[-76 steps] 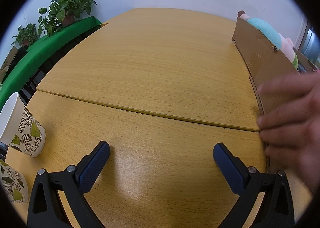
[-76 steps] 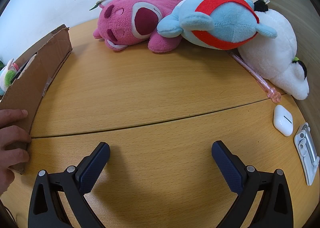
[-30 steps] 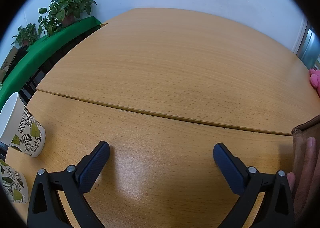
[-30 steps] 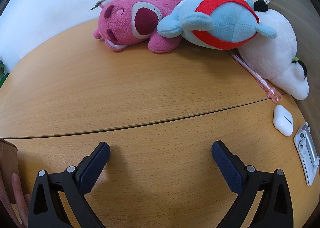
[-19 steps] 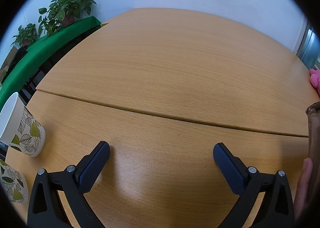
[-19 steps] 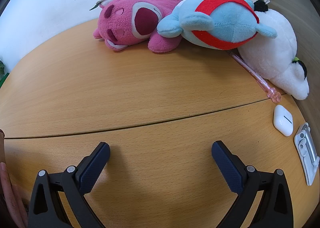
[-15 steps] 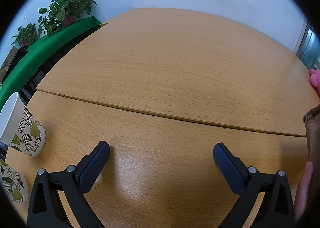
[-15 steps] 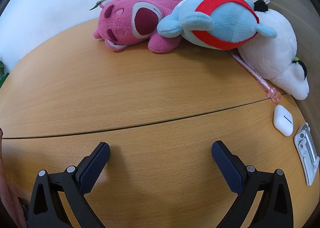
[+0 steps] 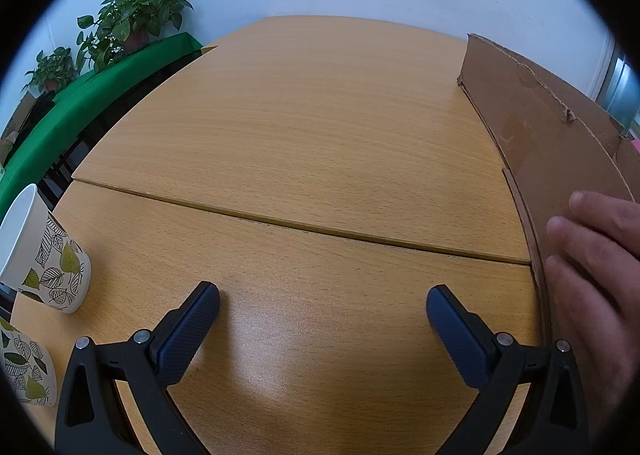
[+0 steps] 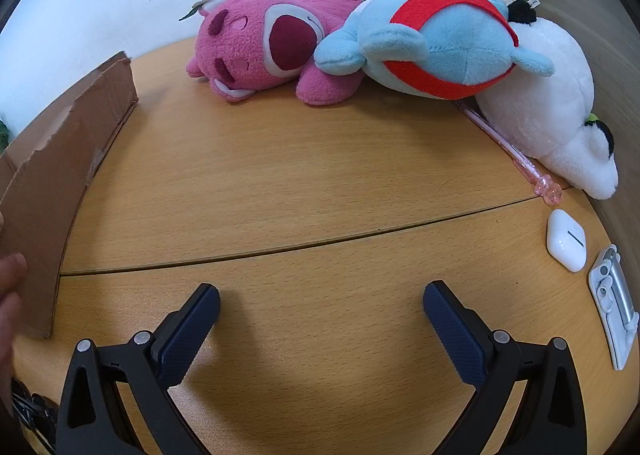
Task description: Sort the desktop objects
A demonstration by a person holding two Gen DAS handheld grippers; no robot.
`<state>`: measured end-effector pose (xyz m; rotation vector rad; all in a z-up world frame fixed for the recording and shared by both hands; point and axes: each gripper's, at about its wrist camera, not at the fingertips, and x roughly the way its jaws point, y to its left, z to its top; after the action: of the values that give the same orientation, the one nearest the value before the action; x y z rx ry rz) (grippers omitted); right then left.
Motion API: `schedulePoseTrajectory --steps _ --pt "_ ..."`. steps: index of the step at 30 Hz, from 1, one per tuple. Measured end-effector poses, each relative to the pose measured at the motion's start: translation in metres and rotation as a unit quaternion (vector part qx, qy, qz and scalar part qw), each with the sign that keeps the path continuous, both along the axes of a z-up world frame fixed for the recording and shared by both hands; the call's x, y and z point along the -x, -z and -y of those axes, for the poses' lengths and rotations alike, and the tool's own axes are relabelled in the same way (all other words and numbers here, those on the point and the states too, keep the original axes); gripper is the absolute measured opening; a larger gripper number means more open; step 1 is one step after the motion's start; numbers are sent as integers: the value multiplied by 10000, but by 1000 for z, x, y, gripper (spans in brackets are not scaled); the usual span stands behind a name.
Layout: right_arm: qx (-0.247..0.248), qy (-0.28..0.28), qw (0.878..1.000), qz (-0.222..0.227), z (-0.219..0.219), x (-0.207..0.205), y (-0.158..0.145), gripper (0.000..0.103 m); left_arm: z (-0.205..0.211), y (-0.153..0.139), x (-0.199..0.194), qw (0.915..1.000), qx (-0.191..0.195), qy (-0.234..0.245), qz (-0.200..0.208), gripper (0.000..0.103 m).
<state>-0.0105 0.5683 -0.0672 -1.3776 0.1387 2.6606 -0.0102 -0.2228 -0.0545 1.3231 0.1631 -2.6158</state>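
Between the two grippers, upright on the wooden table (image 9: 320,143): a cardboard box (image 9: 552,151), steadied by a bare hand (image 9: 592,267) on its near wall. Left gripper (image 9: 322,309) spread wide, empty, low over bare wood; right gripper (image 10: 322,305) likewise agape and empty. Beyond the right one, well apart: pink plush (image 10: 264,43), blue plush (image 10: 436,43), white plush (image 10: 560,111), pink pen (image 10: 516,151), earbud case (image 10: 566,240). Risks: flimsy box sliding or tipping once released; soft plush slipping from a shallow pinch; paper cups (image 9: 44,251) knocked by a leftward swing.
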Motion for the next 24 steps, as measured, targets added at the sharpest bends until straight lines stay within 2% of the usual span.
schedulePoseTrajectory --steps 24 --pt "-1 2 10000 1 -2 0 1 103 0 0 0 10000 -2 14 -2 103"
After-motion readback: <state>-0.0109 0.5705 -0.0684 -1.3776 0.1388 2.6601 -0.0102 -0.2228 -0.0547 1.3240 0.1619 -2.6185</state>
